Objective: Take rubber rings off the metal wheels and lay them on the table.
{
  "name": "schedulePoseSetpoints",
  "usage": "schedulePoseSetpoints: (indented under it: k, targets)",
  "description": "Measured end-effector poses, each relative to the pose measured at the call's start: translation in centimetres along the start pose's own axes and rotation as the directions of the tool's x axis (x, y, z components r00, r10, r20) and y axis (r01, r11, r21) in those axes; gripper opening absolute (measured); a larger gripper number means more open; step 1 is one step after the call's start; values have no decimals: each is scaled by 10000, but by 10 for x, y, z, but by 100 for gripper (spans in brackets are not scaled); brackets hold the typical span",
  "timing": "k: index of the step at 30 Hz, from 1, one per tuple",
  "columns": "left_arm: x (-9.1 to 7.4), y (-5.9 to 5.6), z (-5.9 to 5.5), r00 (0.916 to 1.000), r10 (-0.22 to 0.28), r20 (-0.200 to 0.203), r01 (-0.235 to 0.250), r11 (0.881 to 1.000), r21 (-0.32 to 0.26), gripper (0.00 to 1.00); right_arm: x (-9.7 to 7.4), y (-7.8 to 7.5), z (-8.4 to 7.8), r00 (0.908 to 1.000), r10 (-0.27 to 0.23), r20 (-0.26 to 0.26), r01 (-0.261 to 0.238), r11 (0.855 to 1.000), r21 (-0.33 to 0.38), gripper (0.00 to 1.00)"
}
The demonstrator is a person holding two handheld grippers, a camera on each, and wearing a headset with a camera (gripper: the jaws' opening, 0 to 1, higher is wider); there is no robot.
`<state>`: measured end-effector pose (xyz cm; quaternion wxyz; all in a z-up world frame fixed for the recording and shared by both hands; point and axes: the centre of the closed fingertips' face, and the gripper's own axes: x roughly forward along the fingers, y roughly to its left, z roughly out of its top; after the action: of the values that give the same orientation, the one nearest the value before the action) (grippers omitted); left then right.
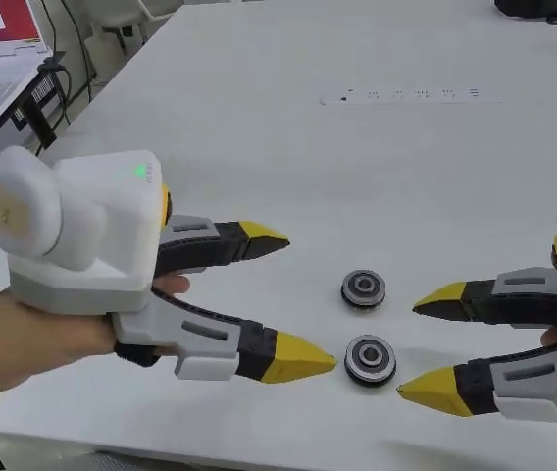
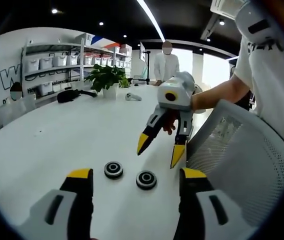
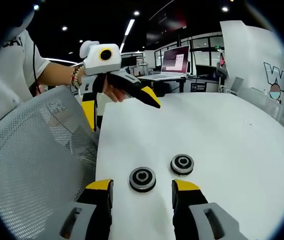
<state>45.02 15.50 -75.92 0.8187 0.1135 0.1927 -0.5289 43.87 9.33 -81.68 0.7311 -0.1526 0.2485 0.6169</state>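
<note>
Black-rubber-ringed silver metal wheel [image 1: 370, 359] is lying flat on the white table [image 1: 259, 118], straight ahead of my right gripper [image 1: 408, 349], which is gaping wide and empty, its twin wheel [image 1: 363, 289] sitting just beyond, while my left gripper [image 1: 303, 302], equally open and empty, is hovering opposite, seemingly slightly farther off.

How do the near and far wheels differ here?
The near wheel lies closer to the person; the far wheel sits farther in on the table. The right gripper has the near wheel lined up between its jaws; the far wheel lies off to one side. Both lie flat, untouched, dark rings on.
</note>
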Motion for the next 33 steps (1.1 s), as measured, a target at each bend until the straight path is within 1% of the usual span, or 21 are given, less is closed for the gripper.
schedulePoseSetpoints:
  k: [6,12,18,20,22,23,25,26,27,28,30,33]
  targets:
    - [4,2,2,9999,-22,104,21,9999,136,62,2,-1,-1,10000,0,29,0,10000,56,42]
    - [9,3,2,9999,-90,77,88,9996,253,58,4,-2,-2,10000,6,10,-6,10000,17,39]
    - [14,6,0,9999,-62,103,58,9993,364,54,6,-4,-4,10000,-50,16,50,10000,33,36]
    - [16,7,-2,9999,-95,57,92,9993,371,52,7,-5,-5,10000,-66,36,66,10000,68,34]
    - [16,7,-2,9999,-117,34,115,9989,465,48,8,-5,-6,10000,-46,2,46,9999,124,32]
    - [17,6,-1,9999,-113,119,106,9984,555,46,8,-4,-6,10000,-40,-23,40,9999,122,31]
    - [19,5,-1,9997,-69,244,56,9986,535,45,8,-4,-6,10000,-47,-66,47,10000,35,30]
    - [20,5,-1,9997,-104,220,93,9987,506,45,8,-4,-7,10000,-38,-80,38,10000,17,29]
    - [21,2,-5,9997,-254,32,253,9986,463,45,9,-4,-7,10000,-28,-93,28,10000,22,29]
    - [22,1,-6,9995,-318,-32,319,9983,487,45,10,-4,-7,10000,-28,-90,28,10000,27,28]
    - [23,-1,-7,9992,-399,-42,401,9972,636,44,11,-2,-7,10000,-3,-81,3,10000,-8,26]
    - [27,-4,-9,9984,-548,-169,559,9956,748,41,15,-1,-10,9999,26,-112,-27,10000,-17,24]
